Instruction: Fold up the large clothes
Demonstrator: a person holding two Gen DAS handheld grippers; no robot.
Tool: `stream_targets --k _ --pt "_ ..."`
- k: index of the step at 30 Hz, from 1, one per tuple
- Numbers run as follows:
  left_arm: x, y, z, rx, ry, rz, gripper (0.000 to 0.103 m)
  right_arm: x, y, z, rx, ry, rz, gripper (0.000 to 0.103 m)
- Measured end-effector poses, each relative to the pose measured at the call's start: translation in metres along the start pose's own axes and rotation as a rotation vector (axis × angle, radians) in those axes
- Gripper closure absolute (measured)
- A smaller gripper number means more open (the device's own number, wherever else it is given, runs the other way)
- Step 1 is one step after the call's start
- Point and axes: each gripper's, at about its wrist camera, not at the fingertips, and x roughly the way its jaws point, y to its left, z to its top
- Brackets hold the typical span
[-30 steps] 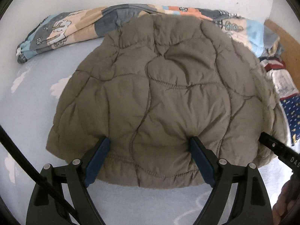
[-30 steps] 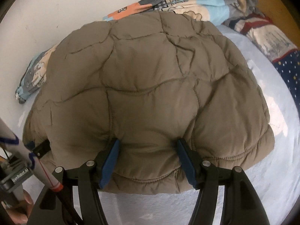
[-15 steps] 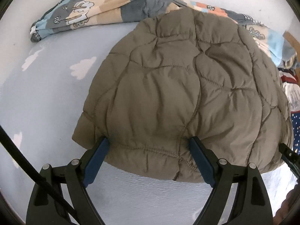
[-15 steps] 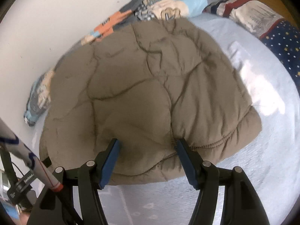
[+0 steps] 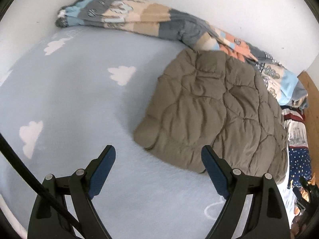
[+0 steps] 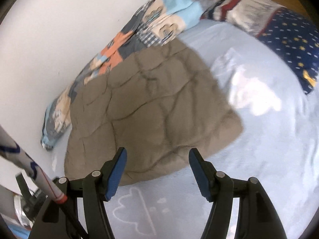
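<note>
Now folded jacket (image 5: 215, 111) on bed (image 5: 79, 99), left gripper (image 5: 158, 153) and right gripper (image 6: 157, 155) spread, empty

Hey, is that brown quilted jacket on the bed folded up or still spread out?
Folded. The brown quilted jacket lies as a compact, roughly square bundle on the bed sheet, no sleeves sticking out.

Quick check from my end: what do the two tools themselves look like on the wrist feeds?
Both match: the left tool and the right tool each have two black angular arms with silver pivot pins, ending in flat blue ribbed pads. A black cable crosses the left view's lower corner. A white sleeve with blue and red lines crosses the right view's left side.
</note>
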Motion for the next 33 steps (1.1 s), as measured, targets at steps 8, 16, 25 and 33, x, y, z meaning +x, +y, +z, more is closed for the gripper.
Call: stream_targets --k 8,16,25,33 --pt "-0.021 0.022 -0.029 -0.082 -0.003 -0.011 0.016 -0.04 -0.058 -0.026 0.185 -0.023 0.014 0.033" --pt "0.013 0.021 -0.027 -0.162 0.068 -0.086 0.016 -0.029 -0.087 -0.018 0.268 -0.009 0.028 0.034" --pt "0.051 0.025 -0.015 -0.256 0.128 -0.132 0.016 -0.001 -0.111 -0.009 0.41 0.032 0.087 0.034" --pt "0.06 0.035 -0.008 -0.306 0.105 -0.165 0.016 0.02 -0.093 -0.008 0.391 0.072 0.117 0.034"
